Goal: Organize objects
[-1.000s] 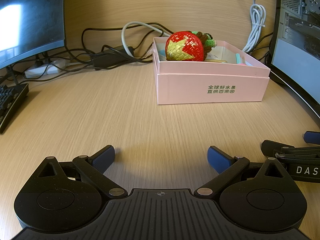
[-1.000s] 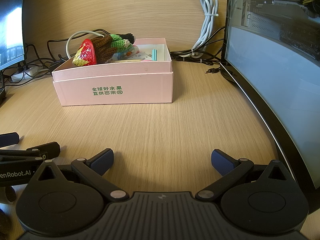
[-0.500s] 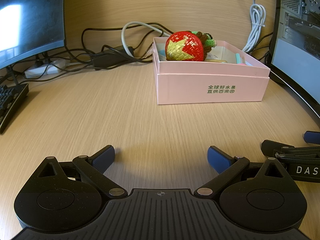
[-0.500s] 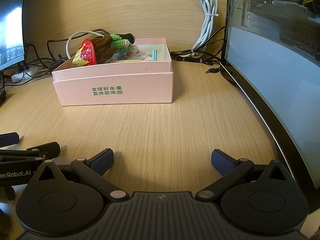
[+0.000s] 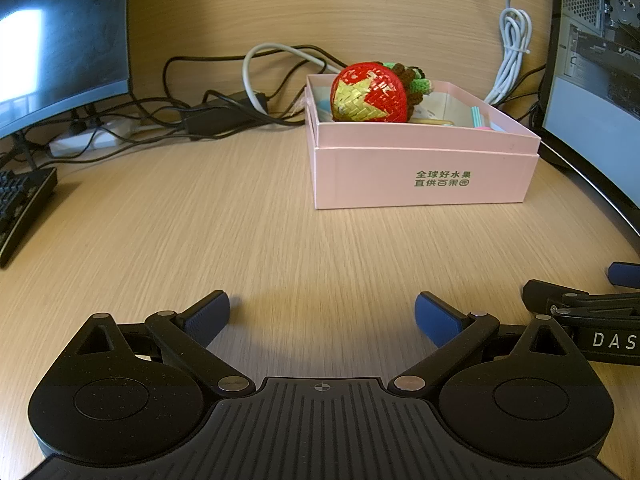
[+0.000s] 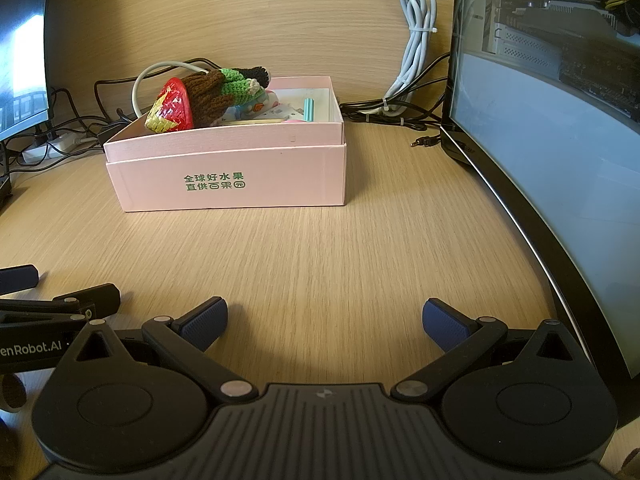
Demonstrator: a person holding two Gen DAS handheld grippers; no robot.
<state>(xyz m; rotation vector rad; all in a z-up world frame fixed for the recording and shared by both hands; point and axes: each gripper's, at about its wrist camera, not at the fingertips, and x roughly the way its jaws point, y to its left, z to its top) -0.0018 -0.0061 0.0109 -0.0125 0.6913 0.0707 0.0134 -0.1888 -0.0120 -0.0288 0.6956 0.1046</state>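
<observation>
A pink box [image 5: 420,176] [image 6: 240,176] with green lettering stands on the wooden desk, well ahead of both grippers. Inside it sit a red woven strawberry [image 5: 370,94] [image 6: 172,106], a brown-and-green crocheted toy [image 6: 224,86] [image 5: 412,80], a teal stick [image 6: 309,109] and other small items I cannot make out. My left gripper [image 5: 322,314] is open and empty, low over the desk. My right gripper [image 6: 326,318] is open and empty too, beside it. Each appears at the edge of the other's view.
A dark monitor [image 5: 60,40] and a keyboard [image 5: 20,204] stand at the left. A curved monitor [image 6: 552,152] lines the right side. Cables and a power strip [image 5: 92,140] lie behind the box; a coiled white cable [image 6: 416,40] hangs on the back wall.
</observation>
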